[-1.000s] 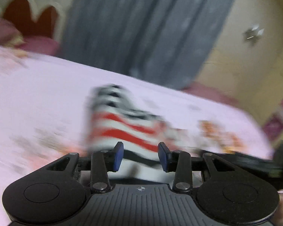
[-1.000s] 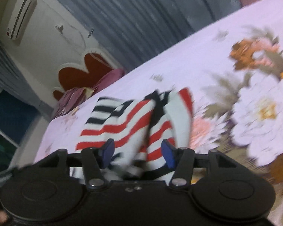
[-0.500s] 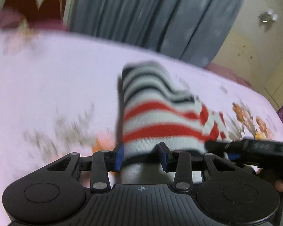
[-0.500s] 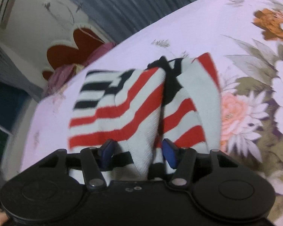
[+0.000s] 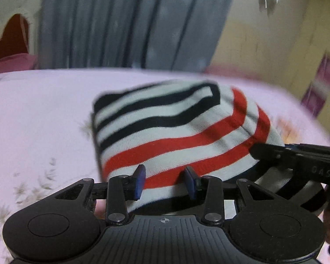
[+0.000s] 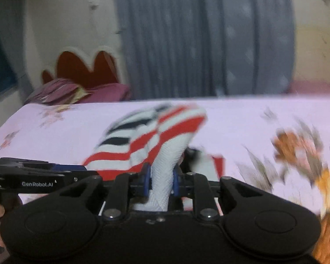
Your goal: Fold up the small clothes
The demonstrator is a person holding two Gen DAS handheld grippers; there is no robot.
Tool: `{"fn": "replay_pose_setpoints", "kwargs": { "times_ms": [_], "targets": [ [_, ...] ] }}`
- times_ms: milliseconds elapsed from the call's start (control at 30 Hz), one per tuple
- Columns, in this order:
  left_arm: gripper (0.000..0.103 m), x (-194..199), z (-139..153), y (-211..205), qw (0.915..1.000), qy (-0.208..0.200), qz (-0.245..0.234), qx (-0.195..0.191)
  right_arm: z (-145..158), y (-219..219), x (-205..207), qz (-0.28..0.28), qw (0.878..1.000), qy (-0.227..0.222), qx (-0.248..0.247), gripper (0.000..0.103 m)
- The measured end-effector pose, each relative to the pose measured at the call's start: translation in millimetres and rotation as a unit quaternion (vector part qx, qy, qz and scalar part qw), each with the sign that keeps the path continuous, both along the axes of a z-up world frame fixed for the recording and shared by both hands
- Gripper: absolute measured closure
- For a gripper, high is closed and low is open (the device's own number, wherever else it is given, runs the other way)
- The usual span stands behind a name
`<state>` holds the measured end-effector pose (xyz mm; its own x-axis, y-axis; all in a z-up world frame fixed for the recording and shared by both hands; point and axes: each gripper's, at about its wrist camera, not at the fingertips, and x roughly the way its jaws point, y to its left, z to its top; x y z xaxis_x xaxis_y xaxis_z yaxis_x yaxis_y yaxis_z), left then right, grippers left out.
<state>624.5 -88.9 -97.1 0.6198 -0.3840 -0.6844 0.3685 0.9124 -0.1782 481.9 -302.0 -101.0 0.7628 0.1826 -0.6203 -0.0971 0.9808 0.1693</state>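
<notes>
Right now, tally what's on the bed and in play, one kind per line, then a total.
Striped garment, white with red and black bands: 1
Handheld grippers: 2, the left gripper and the right gripper, whose jaws are closing with a white fold of the garment between them
Purple pillows by the headboard: 2
Total: 5

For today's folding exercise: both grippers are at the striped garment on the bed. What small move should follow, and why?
Probably finish the pinch, then lift. The right gripper is closing on a bunched fold of the striped garment; the left gripper straddles its hem.
</notes>
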Motion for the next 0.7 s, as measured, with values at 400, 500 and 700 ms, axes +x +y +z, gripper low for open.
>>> {"fn": "replay_pose_setpoints", "kwargs": {
  "times_ms": [400, 500, 700],
  "targets": [
    [0.064, 5.3, 12.4, -11.1, 0.997, -0.025, -0.065, 0.034, -39.7, -53.0, 28.5, -0.05, 0.992, 0.065, 0.092, 0.065],
    [0.064, 13.8, 8.8, -14.0, 0.9982, -0.014, -0.059, 0.006, -42.6, -67.1, 47.3, -0.07, 0.985, 0.08, 0.136, 0.071],
    [0.064, 7.0, -7.1, -32.8, 0.9938, -0.009, -0.087, 0.069, -57.7, -70.6, 63.5, -0.074, 0.985, 0.11, 0.115, 0.088]
  ]
}}
